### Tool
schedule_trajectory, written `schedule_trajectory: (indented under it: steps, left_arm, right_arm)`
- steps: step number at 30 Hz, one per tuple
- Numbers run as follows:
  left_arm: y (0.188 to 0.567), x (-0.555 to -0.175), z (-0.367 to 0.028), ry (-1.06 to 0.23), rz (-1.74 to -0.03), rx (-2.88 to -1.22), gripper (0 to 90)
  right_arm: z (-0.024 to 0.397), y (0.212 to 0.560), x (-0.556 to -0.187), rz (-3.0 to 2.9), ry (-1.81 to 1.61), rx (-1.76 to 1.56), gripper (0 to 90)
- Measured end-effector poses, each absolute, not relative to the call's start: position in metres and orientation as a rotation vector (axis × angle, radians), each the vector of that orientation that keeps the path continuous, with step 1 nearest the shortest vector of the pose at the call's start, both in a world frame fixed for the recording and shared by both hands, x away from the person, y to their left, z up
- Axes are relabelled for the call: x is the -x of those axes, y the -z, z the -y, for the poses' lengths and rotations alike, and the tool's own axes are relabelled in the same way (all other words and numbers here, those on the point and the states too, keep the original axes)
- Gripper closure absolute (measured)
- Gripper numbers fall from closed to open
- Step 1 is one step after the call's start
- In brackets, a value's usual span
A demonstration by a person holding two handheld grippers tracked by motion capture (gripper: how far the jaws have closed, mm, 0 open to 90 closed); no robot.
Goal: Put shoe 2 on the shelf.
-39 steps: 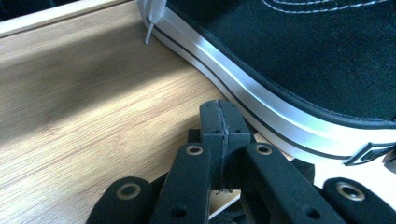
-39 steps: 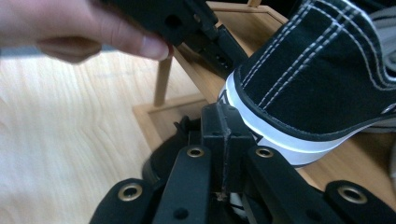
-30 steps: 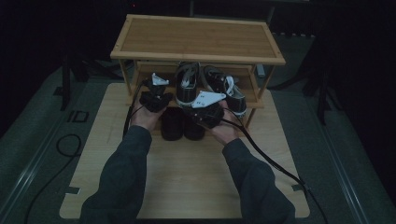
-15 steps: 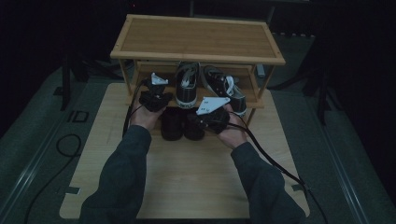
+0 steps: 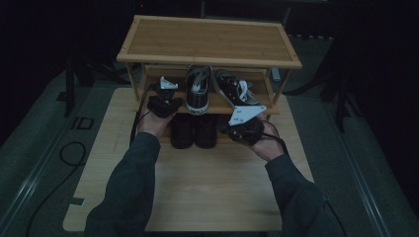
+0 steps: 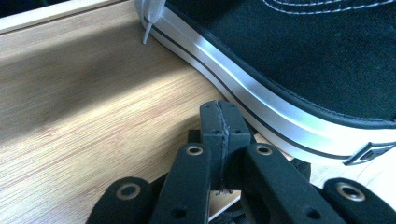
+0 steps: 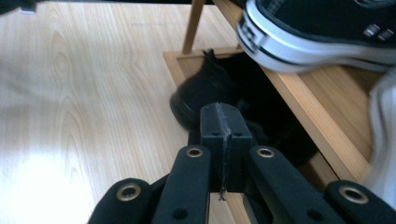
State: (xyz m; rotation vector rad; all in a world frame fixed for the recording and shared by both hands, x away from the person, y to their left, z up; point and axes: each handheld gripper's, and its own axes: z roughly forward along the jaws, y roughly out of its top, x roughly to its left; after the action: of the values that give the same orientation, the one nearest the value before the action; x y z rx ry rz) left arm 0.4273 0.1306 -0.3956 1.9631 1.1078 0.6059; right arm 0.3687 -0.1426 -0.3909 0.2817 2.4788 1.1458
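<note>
Because both pairs of jaws are pressed together on nothing, no shoe can be gripped until they are opened. The black-and-white sneaker (image 6: 299,70) lies just ahead of the left gripper (image 6: 218,114) on the middle shelf (image 5: 222,102); a nudge could shove it back. Ahead of the right gripper (image 7: 220,116), the dark shoes (image 7: 210,93) are tucked beneath that shelf, whose edge could be struck.

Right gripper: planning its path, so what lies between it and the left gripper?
High view: between right gripper and left gripper sit two dark shoes on the bottom shelf.
</note>
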Motion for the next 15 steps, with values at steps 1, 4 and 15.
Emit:
schedule_trajectory:
  steps: [1,4,15]
  left_arm:
    - [0.395,-0.427,-0.131,-0.608,-1.105,-1.97,90.0]
    - [0.395,-0.428,-0.131,-0.609,-1.105,-1.971,90.0]
    - [0.395,-0.428,-0.132,-0.598,-1.103,-1.973,90.0]
  right_arm:
    - [0.146,0.391,-0.369,-2.483,-1.147,-0.287,89.7]
    - [0.155,0.39,-0.369,-2.49,-1.15,-0.293,89.8]
    - [0.192,0.386,-0.372,-2.554,-1.13,-0.286,89.7]
